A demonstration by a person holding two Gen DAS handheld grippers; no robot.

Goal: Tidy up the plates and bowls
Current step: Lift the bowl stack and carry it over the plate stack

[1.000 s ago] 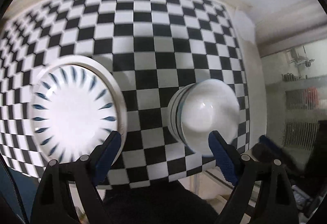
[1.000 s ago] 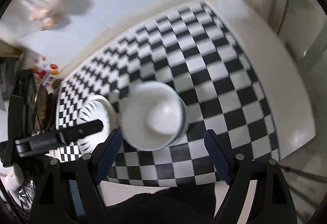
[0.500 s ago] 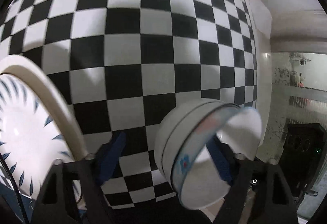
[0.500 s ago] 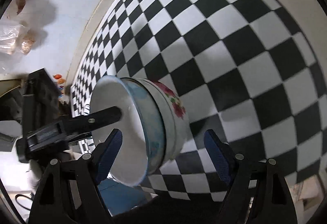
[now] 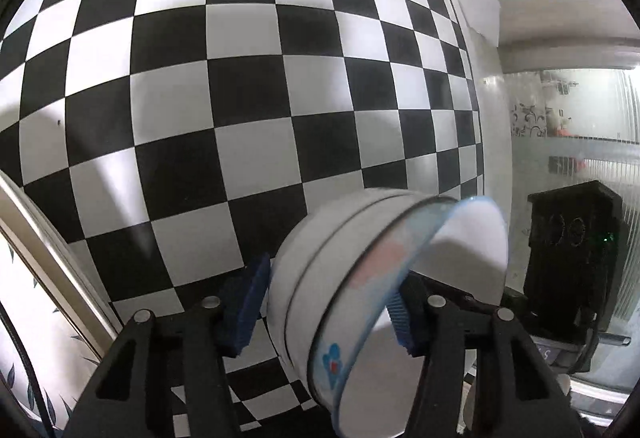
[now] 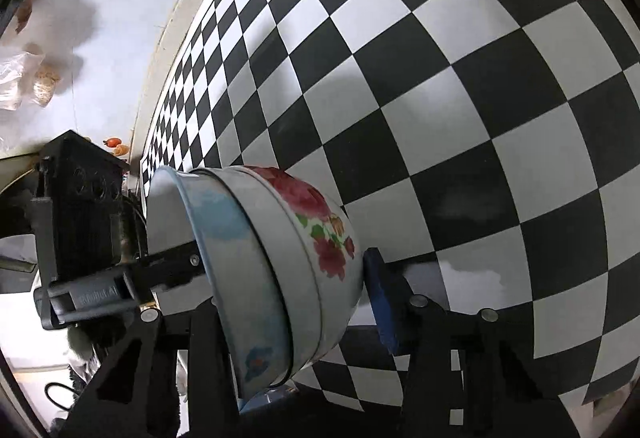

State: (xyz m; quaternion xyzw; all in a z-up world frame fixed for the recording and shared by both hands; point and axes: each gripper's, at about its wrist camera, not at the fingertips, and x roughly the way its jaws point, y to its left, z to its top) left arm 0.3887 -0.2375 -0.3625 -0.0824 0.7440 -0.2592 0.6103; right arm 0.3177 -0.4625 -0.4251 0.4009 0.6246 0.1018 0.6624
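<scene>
Two or three nested bowls (image 5: 360, 302) sit as one stack on the checkered tablecloth (image 5: 248, 86), near its edge, with the blue-patterned plate (image 5: 24, 302) well off to the left in the left wrist view. Both grippers straddle this stack from opposite sides. The left gripper (image 5: 328, 302) has its jaws closing, one blue pad against the outer wall and the other inside the rim of the top bowl. The right gripper (image 6: 288, 278) is closing as well; its visible pad (image 6: 380, 290) stands just beside the rose-painted outer bowl (image 6: 320, 230), and I cannot tell whether it presses yet, since the other pad is hidden behind the stack. These bowls look like glazed ceramic: stiff, fairly heavy together, slick and breakable. Nested pieces can slide on each other, so a pinch across the wall of the top bowl alone may lift only that one. Taking hold low on the outermost wall, from both sides, seems safer.
</scene>
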